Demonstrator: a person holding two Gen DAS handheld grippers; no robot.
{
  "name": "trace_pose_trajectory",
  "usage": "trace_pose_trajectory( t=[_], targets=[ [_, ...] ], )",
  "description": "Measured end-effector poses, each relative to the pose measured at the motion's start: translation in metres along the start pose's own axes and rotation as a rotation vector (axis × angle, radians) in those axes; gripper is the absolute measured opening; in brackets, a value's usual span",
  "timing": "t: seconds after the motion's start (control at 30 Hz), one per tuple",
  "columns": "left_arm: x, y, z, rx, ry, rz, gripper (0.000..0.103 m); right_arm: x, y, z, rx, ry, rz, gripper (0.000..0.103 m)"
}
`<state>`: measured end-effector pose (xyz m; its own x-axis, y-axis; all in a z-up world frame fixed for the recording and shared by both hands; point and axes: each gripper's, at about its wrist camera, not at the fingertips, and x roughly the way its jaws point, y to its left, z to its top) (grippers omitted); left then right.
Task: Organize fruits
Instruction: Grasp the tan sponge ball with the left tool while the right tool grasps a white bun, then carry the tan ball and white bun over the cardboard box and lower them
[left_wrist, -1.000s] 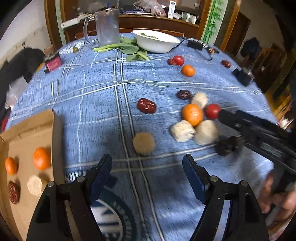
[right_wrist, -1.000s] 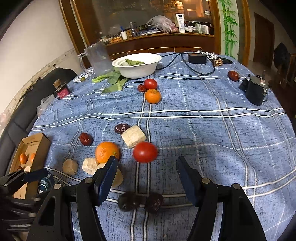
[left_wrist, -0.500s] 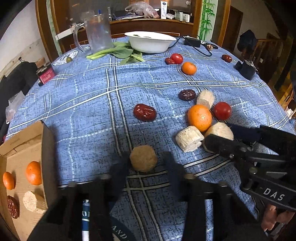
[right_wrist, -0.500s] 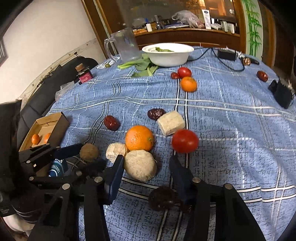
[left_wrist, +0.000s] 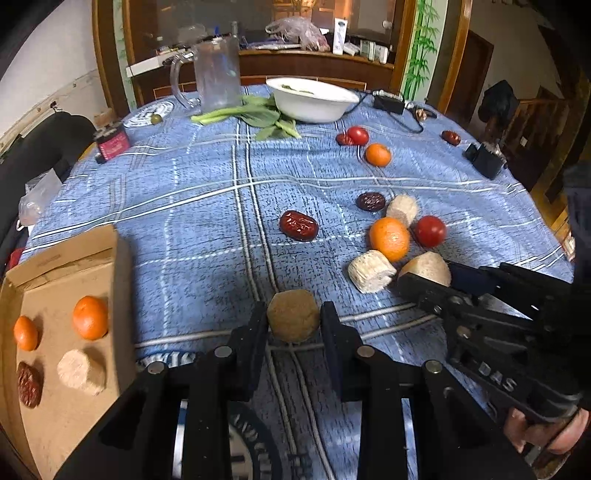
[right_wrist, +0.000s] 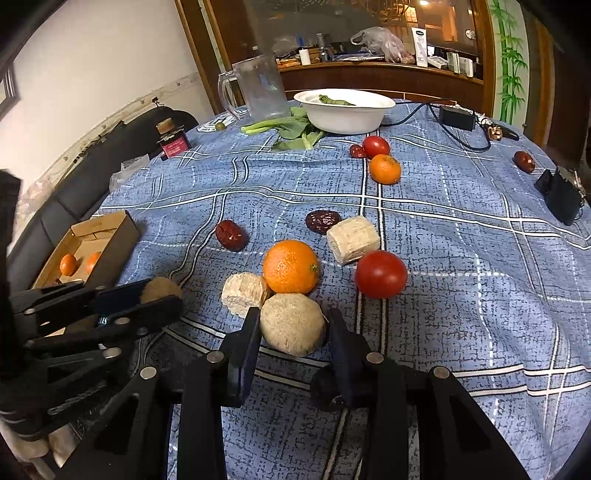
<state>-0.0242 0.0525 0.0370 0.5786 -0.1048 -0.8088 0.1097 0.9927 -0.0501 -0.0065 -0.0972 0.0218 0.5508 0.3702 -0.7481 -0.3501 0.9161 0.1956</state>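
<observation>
My left gripper (left_wrist: 293, 325) is shut on a round tan cake (left_wrist: 293, 319) that rests on the blue cloth; it also shows in the right wrist view (right_wrist: 161, 290). My right gripper (right_wrist: 291, 332) is shut on a larger pale round cake (right_wrist: 291, 328), seen at the right of the left wrist view (left_wrist: 426, 267). Close by lie an orange (right_wrist: 290, 266), a tomato (right_wrist: 381, 274), two pale cut pieces (right_wrist: 352, 240) (right_wrist: 244, 293), and red dates (right_wrist: 231, 235) (right_wrist: 322, 220). A cardboard box (left_wrist: 44, 280) at the left holds two oranges (left_wrist: 90, 316), a pale cake (left_wrist: 82, 371) and a date (left_wrist: 28, 384).
At the far side stand a white bowl (right_wrist: 347, 110), greens (right_wrist: 286, 127), a glass jug (right_wrist: 264, 88), another tomato (right_wrist: 376, 146) and orange (right_wrist: 385, 169), a date (right_wrist: 523, 161), and black devices (right_wrist: 561, 195) with a cable. A dark date (right_wrist: 325, 384) lies under my right gripper.
Both grippers moved forward and closed: the left around the tan cake, the right around the larger pale cake. A second ago both were open and further back.
</observation>
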Motion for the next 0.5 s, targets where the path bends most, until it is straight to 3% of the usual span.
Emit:
trace_pose_trajectory(
  t=[0.33,0.5],
  targets=[
    [-0.087,0.026,-0.031,-0.122,-0.128,-0.062,0.028,-0.060,0.010,-0.018,0.028,-0.062,-0.018,0.039],
    [-0.122,0.054,-0.062,-0.204,-0.184,-0.044,0.028,-0.090,0.027,-0.042,0.076,-0.104,0.020,0.039]
  ],
)
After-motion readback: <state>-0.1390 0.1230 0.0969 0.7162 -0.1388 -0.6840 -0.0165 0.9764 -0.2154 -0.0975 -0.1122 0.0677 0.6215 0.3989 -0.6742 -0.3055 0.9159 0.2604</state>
